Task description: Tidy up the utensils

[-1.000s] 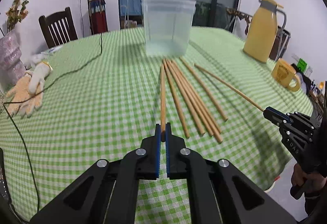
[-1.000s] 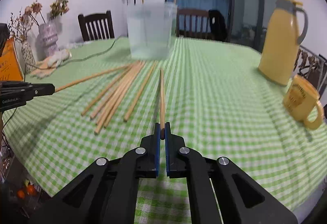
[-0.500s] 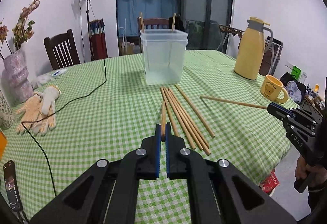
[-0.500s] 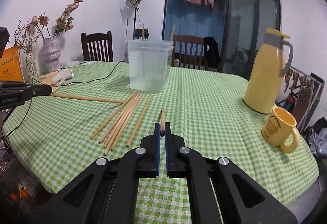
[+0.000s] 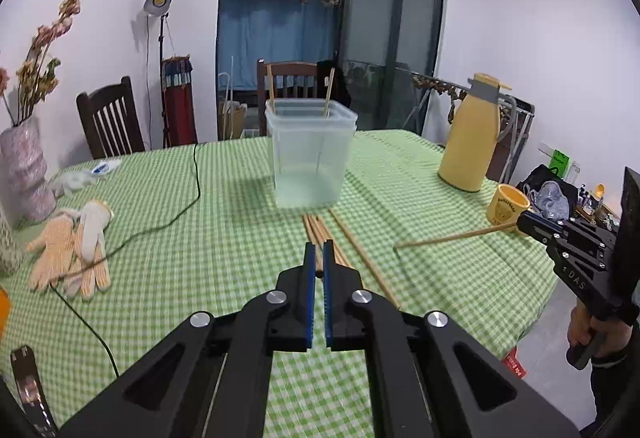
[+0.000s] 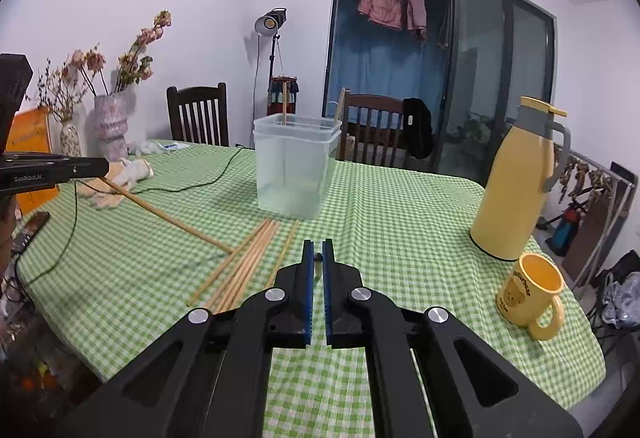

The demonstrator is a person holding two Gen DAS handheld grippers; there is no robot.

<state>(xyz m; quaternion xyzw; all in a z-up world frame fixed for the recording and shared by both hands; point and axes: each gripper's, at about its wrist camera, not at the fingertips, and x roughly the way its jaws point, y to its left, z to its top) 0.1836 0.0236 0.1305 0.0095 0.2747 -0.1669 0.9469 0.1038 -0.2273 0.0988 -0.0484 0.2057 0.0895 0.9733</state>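
A clear plastic tub (image 5: 312,158) stands mid-table on the green checked cloth (image 5: 224,270) with two chopsticks upright inside. Several loose wooden chopsticks (image 5: 360,258) lie in front of it. My left gripper (image 5: 318,254) is shut on one chopstick (image 5: 319,271), seen end-on; the right wrist view shows that chopstick (image 6: 168,218) slanting down from the left gripper (image 6: 105,168) to the cloth. My right gripper (image 6: 317,252) is shut on another chopstick (image 6: 318,258), also end-on. From the left wrist view, the right gripper (image 5: 522,224) holds its chopstick (image 5: 452,237) above the cloth.
A yellow thermos jug (image 5: 472,146) and a yellow mug (image 5: 506,204) stand at the right edge. Work gloves (image 5: 76,242), a black cable (image 5: 172,214) and a vase (image 5: 24,174) occupy the left side. Chairs stand behind the table.
Both grippers have risen, each carrying its chopstick up off the cloth. The chopsticks now point almost straight away from each camera, and the table looks farther below.
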